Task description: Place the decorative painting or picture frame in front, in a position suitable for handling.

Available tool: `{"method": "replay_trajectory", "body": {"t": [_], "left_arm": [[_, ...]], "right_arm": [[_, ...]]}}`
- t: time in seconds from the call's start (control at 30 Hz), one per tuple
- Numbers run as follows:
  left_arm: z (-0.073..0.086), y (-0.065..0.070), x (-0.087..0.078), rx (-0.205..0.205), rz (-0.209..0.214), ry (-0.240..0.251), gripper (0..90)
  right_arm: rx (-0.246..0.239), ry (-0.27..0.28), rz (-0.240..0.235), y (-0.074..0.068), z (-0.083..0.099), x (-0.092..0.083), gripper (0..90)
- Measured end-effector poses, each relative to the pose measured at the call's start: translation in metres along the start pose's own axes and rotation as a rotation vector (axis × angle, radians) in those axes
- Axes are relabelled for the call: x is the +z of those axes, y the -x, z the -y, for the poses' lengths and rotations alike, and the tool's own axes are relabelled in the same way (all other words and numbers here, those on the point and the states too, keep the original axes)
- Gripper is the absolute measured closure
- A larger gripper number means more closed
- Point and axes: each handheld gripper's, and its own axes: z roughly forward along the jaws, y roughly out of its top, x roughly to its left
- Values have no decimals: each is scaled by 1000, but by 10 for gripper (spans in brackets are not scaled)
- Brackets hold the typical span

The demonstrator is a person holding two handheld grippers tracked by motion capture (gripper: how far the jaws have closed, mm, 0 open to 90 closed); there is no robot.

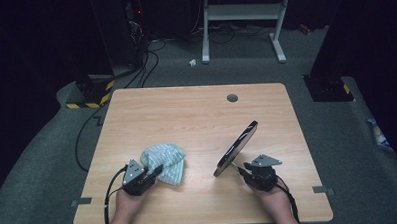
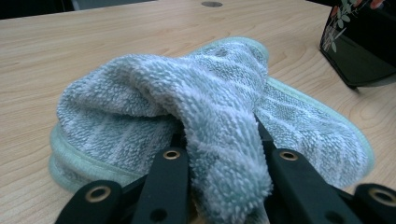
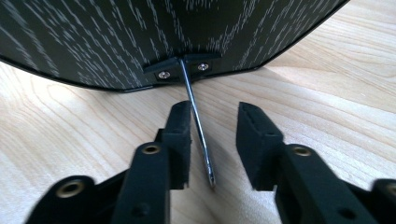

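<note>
The left gripper sits at the near left of the wooden table, its jaws clamped on a fold of the pale green striped towel. In the left gripper view the pinched fold rises between the black jaws, and the rest of the towel lies bunched on the table just beyond them.

The right gripper is at the near right. A dark framed mirror stands tilted on the table just to its far left. In the right gripper view the mirror's thin metal stand rod runs down between the jaws; the jaws are apart and not pressing it, the left pad just beside it.

No brand or readable writing is visible; the mirror's back bears a pale wood-grain pattern.
</note>
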Motion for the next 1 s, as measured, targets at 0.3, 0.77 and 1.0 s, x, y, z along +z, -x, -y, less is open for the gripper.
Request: {"method": "replay_trajectory", "body": {"t": [0.3, 0.77, 1.0], "left_arm": [[0, 0, 0, 5, -2, 1, 751], [0, 2, -1, 13, -7, 4, 751], [0, 2, -1, 20, -3, 8, 761]], "right_arm": [[-38, -23, -33, -1, 0, 7, 825], [-49, -6, -3, -2, -4, 15, 884], [-35, -3, 16, -3, -5, 13, 791]]}}
